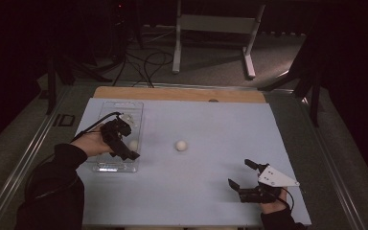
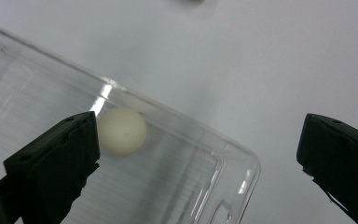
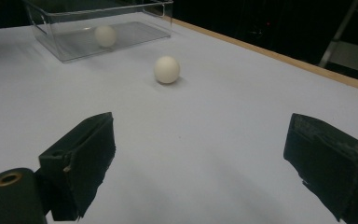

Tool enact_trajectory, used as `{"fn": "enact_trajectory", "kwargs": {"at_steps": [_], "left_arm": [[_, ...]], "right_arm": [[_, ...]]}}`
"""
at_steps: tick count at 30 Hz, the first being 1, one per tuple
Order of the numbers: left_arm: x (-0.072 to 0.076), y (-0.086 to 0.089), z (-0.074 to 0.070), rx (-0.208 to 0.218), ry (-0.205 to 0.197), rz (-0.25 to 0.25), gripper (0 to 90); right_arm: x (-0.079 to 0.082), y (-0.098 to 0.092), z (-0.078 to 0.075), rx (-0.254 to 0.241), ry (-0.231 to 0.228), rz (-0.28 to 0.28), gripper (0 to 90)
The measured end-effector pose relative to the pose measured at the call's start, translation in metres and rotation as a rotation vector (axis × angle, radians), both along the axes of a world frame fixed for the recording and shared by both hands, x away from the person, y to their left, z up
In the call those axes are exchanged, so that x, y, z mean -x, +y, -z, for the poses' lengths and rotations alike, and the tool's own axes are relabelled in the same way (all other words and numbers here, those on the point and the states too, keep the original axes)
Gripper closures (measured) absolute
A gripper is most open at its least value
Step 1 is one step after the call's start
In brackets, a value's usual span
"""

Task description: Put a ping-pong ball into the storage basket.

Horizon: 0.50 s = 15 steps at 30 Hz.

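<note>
Currently the left gripper hangs wide open over the clear tray, a white ball lying inside; the right gripper rests wide open, empty.

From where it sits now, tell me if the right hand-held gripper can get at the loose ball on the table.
Probably yes. The right hand-held gripper is open and faces the ball across bare table, nothing between. The bin stands off to one side, so the path looks free.

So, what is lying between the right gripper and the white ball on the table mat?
Nothing: in the right gripper view, only bare light mat stretches from the open right gripper to the white ball.
</note>
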State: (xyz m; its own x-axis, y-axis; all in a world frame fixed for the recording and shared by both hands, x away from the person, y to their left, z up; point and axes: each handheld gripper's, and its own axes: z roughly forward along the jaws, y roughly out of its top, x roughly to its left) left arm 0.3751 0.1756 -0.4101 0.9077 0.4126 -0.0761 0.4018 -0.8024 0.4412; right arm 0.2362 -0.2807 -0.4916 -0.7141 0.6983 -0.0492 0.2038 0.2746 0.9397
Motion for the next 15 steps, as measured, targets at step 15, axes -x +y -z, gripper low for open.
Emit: {"fn": "enact_trajectory", "kwargs": {"at_steps": [15], "left_arm": [[0.016, -0.024, -0.011, 0.068, -0.042, 0.054, 0.1]], "right_arm": [[0.0, 0.0, 0.0, 0.001, 0.001, 0.001, 8.8]]}}
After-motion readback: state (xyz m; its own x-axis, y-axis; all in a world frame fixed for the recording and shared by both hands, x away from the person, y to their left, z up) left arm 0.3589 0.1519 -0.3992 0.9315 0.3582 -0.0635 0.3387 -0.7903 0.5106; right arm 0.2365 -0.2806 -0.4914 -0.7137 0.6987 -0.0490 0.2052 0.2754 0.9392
